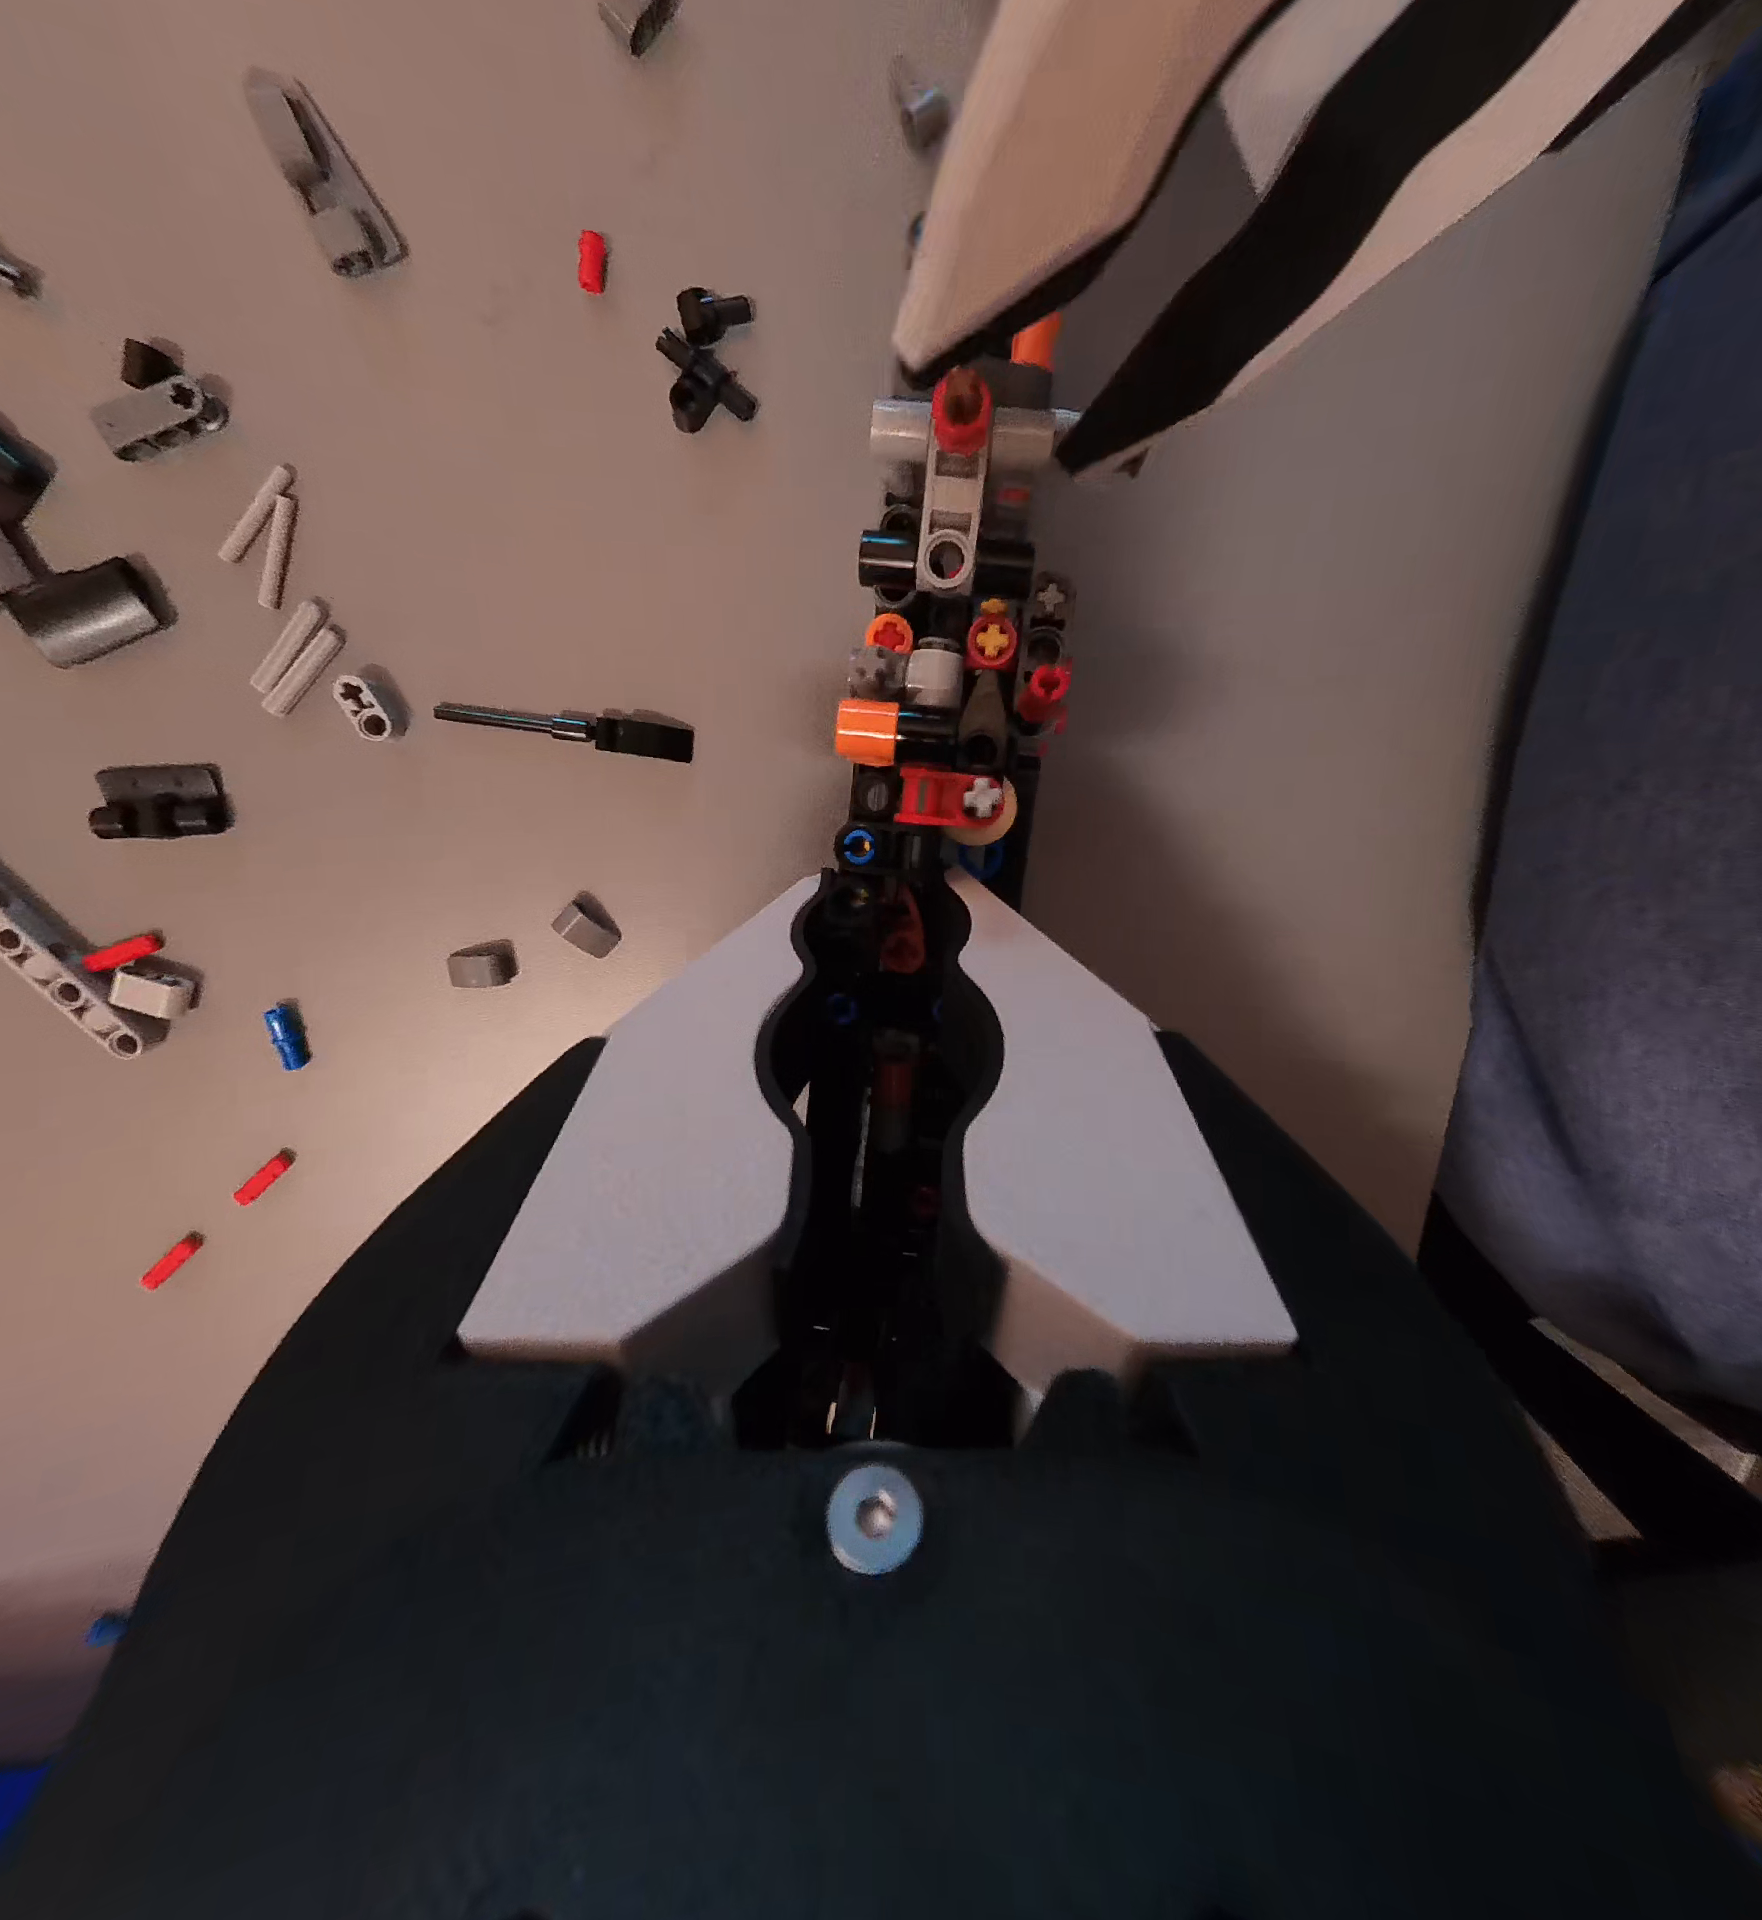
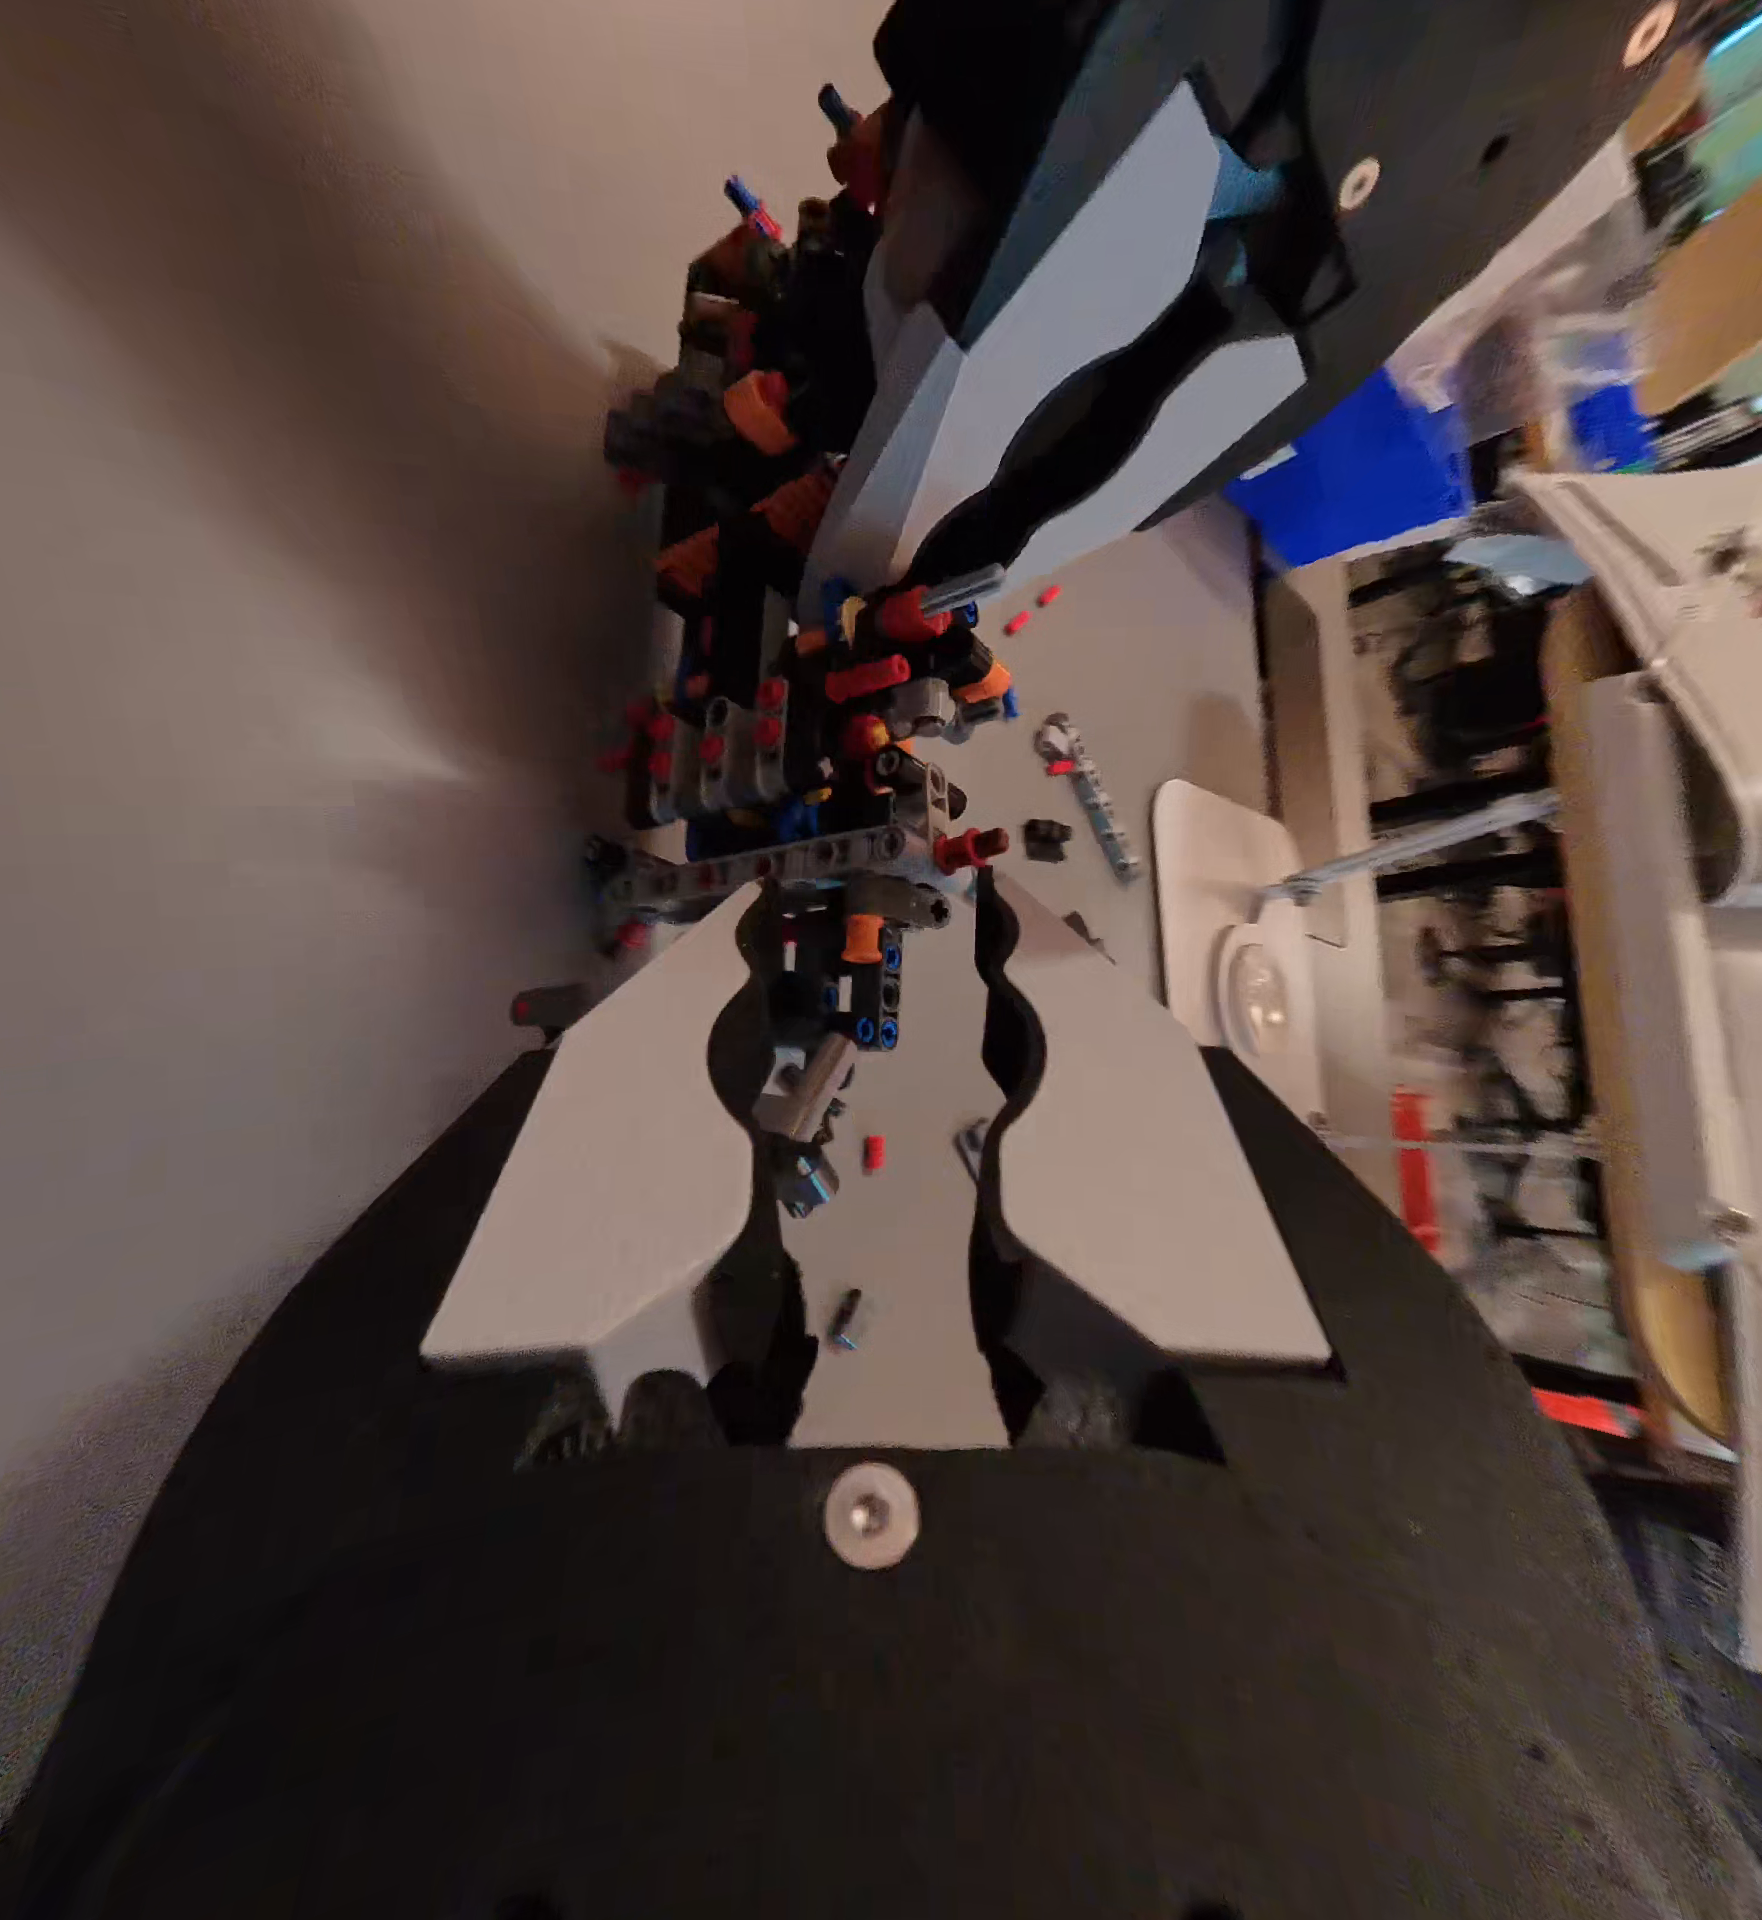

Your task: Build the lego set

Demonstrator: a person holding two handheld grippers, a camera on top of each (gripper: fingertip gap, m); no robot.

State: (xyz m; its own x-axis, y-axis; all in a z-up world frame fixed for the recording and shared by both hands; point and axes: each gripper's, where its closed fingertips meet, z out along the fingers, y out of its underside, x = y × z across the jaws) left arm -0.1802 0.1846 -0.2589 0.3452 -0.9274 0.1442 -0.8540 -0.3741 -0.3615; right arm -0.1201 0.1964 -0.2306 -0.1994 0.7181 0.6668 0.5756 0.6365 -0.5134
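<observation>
Here, pale table (image 1: 544, 852) strewn with parts, left tongs (image 1: 882, 904) gripping model (image 1: 950, 665), right tongs (image 2: 856, 914) parted.

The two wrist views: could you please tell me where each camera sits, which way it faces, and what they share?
Left wrist view: sits on the left tongs, looking along their fingers, shut on the lego model, down at a table strewn with loose parts; the right tongs enter at the top.
Right wrist view: sits on the right tongs, open around the model's end, facing a cluttered room; the left tongs show above.
Shared: the lego model, both tongs, the table.
</observation>
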